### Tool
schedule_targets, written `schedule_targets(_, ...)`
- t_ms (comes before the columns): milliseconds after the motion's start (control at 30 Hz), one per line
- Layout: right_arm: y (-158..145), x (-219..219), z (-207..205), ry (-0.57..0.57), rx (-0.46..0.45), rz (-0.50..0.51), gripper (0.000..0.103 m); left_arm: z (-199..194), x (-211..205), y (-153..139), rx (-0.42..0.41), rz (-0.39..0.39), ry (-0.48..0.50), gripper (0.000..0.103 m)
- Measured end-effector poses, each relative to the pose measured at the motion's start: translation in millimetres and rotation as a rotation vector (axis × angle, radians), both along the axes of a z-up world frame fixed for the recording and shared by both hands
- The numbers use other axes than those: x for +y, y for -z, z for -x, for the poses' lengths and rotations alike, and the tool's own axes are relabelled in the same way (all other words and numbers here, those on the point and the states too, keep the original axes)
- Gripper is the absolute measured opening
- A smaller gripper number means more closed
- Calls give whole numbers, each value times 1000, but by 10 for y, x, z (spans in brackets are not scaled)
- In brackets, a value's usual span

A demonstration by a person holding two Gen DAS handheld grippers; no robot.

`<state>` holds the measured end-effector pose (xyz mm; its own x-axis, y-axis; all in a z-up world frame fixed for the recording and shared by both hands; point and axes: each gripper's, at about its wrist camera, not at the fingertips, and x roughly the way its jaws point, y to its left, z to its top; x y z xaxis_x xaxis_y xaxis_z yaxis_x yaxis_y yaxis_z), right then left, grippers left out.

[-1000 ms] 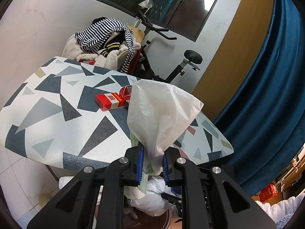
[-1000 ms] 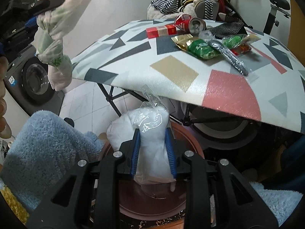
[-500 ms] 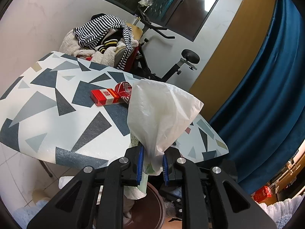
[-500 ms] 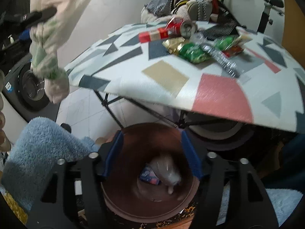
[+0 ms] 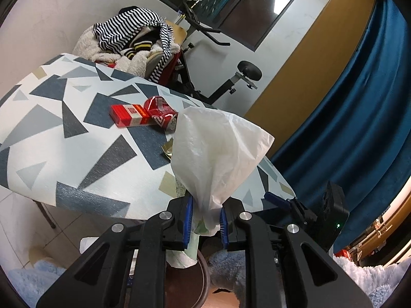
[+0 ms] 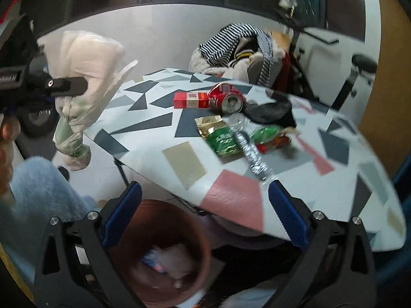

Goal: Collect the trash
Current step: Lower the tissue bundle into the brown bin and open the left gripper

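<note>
My left gripper (image 5: pixel 204 224) is shut on a white plastic bag (image 5: pixel 218 151), held in the air left of the table; the bag also shows in the right wrist view (image 6: pixel 82 82). My right gripper (image 6: pixel 204 217) is open and empty above a brown bin (image 6: pixel 164 251) that holds a white bag and other trash. On the patterned table (image 6: pixel 179 159) lie a red box (image 6: pixel 190 100), a crushed red can (image 6: pixel 227 98), green wrappers (image 6: pixel 223 141), a foil wrapper (image 6: pixel 253 157) and a black mesh item (image 6: pixel 269 109).
Striped clothes (image 5: pixel 136 38) are piled on a chair behind the table. An exercise bike (image 5: pixel 221 77) stands beyond it. A blue curtain (image 5: pixel 359 128) hangs at the right. Blue fluffy fabric (image 6: pixel 38 187) lies beside the bin.
My right gripper opened and let the white bag drop into the brown bin, then rose toward the table. My left gripper keeps holding the plastic bag and shifted slightly.
</note>
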<state>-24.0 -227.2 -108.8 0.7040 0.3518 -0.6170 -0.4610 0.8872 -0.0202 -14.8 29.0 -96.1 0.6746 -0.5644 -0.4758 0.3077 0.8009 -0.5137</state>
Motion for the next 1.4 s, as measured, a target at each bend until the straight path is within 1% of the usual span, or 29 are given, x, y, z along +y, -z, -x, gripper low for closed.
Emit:
schedule_targets(100,28,-98,-43,62,7,-29,97,-6,-77,40,10,-18,16,18)
schedule_targets(200,13,-125,-51,80,-1,-41,97,-17,-148,88,21,-25,31,18)
schedule_targets(367,29,-282,-127,132,17,-87,97,-29,-294,178,40,-41,62,19)
schedule_targets(667,59,-375,-149,160,29,-118,97,-37,-499,319,83,-66,127,23)
schedule_targets(767,64,-379,-150,162,30,-119,97,-21,-551,348,80,-82,145,30)
schedule_targets(833,68,-383,-155,164,33,-121,97,-11,-577,365,80,-93,151,43)
schedule_targets(867,69,-391,-157,168,34,-122,97,-3,-581,373,81,-93,153,47)
schedule_targets(933,70,-399,-163,171,36,-126,97,15,-578,378,80,-92,148,62)
schedule_targets(967,72,-408,-167,174,39,-130,97,24,-571,380,79,-94,143,65)
schedule_targets(1033,73,-409,-169,175,40,-131,97,28,-555,377,77,-98,134,75)
schedule_targets(1100,76,-408,-164,174,41,-129,97,42,-536,366,75,-103,124,79)
schedule_targets(1200,83,-385,-159,170,41,-122,97,55,-540,348,73,-127,120,82)
schedule_targets(1333,89,-362,-166,168,42,-118,97,59,-619,348,67,-198,147,85)
schedule_targets(1400,94,-361,-171,171,46,-121,97,21,-682,421,86,-267,163,91)
